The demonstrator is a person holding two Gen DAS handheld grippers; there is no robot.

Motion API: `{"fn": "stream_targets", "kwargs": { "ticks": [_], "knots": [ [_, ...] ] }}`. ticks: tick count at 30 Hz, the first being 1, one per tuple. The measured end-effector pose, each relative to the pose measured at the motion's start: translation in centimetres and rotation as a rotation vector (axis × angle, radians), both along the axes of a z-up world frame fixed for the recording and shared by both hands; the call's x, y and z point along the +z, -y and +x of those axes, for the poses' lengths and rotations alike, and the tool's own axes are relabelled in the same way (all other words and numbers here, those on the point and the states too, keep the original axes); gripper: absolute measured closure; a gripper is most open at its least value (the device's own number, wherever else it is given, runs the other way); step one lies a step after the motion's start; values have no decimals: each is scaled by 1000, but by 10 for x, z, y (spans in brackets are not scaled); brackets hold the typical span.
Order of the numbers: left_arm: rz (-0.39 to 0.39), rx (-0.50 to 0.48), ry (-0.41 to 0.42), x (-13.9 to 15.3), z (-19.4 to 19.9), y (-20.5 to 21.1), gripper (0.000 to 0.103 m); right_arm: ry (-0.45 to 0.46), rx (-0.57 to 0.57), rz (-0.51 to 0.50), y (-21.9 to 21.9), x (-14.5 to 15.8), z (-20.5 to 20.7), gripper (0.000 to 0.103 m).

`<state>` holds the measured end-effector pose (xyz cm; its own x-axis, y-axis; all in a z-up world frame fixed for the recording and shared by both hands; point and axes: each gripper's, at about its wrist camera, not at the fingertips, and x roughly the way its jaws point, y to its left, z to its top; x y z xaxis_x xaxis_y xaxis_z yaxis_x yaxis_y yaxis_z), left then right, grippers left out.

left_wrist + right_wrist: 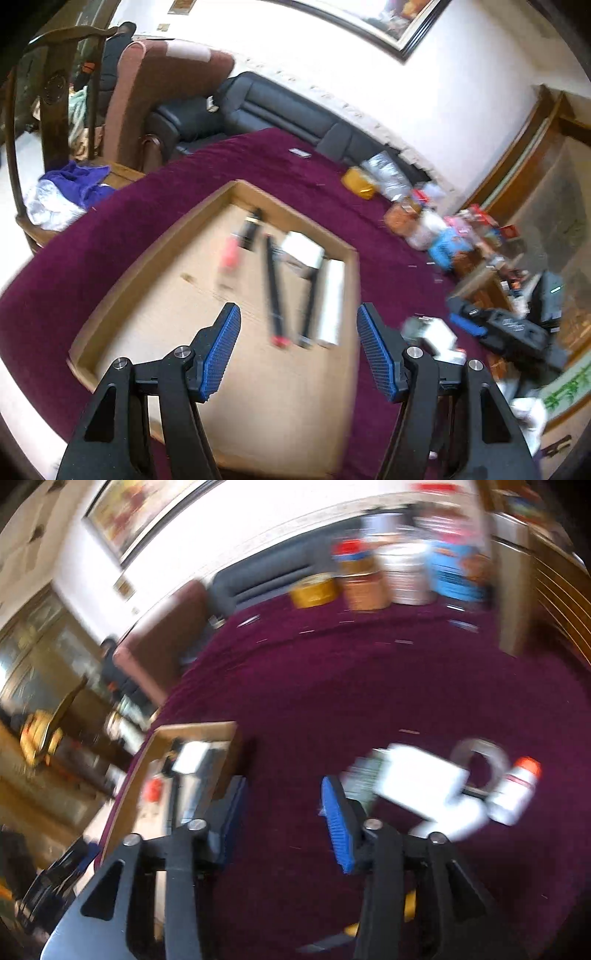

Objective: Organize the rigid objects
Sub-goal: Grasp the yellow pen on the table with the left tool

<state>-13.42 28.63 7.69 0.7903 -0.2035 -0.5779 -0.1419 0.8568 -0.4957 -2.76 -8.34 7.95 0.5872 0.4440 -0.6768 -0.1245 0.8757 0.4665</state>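
while both hands are blurred, the left gripper hangs apart and empty over the tray of pens, and the right gripper, also apart, nears the white box; rushing might knock the bottle across the counter.

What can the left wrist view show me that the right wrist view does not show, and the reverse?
Only the left wrist view: two black pens in the wooden tray, the purple cloth on a chair, and the right claw.

Only the right wrist view: a white bottle with an orange cap beside a tape ring on the cloth.

Both: the wooden tray, the dark red tablecloth, the yellow tin.
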Motion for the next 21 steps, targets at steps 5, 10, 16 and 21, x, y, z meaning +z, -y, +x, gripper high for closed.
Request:
{"fn": "stream_targets", "kwargs": {
  "ticks": [5,10,16,21],
  "knots": [
    [39,-108,6,-1,-20,64,29,-4,-183,64,83,-24,-3,56],
    [153,-194,-49,-9,-14,117,29,15,-299,75,139,-47,-1,56],
    [315,-326,-139,-38,-9,185,29,-17,-296,149,158,-72,3,56],
    [401,-450,-134,-43,7,227,29,-20,-254,184,157,-75,3,56]
  ]
}}
